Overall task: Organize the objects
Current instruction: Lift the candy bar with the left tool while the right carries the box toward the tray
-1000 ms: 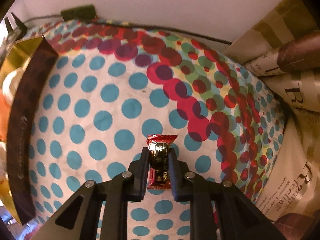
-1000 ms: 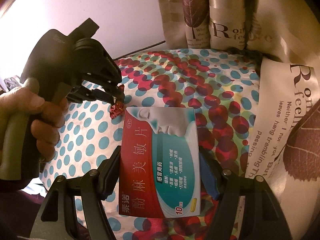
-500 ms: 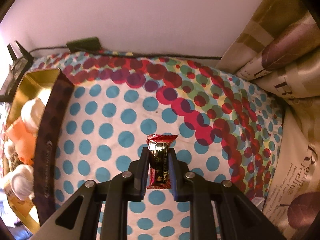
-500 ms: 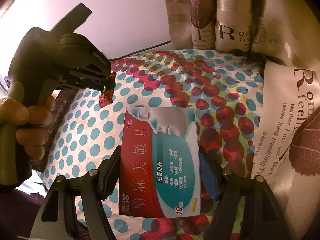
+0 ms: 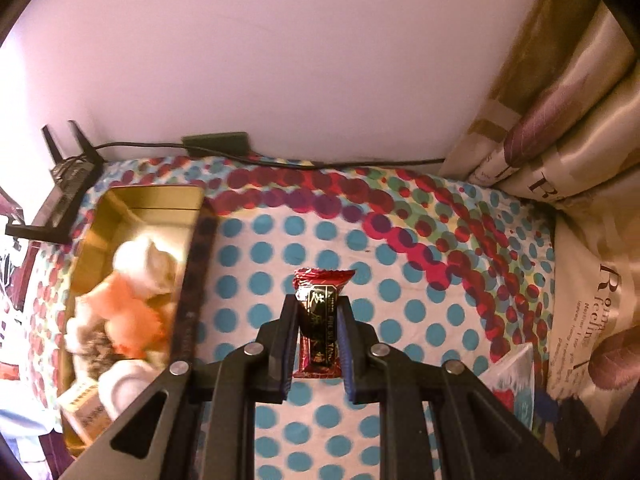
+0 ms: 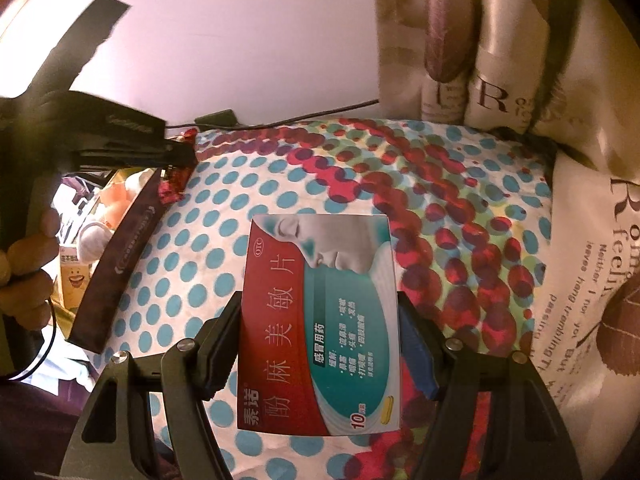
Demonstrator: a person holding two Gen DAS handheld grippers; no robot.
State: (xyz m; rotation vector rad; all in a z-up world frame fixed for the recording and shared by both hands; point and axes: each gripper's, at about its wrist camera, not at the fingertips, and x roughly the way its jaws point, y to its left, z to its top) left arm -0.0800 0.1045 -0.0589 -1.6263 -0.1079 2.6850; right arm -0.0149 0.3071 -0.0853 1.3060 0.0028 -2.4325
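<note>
Left gripper (image 5: 318, 330) clamped on red-and-black candy packet (image 5: 319, 320), lifted off polka-dot cloth (image 5: 400, 312). Right gripper (image 6: 320, 354) clamped on red-and-teal medicine box (image 6: 320, 320), also off the cloth. Bare cloth ahead of both, bounded by wall (image 5: 300, 48) at back, curtain (image 5: 568, 120) on right. Gold tin (image 5: 116, 208) near cloth's left edge, open, dark outer wall; inside: white and orange blurred wrapped items, small carton at near end.
</note>
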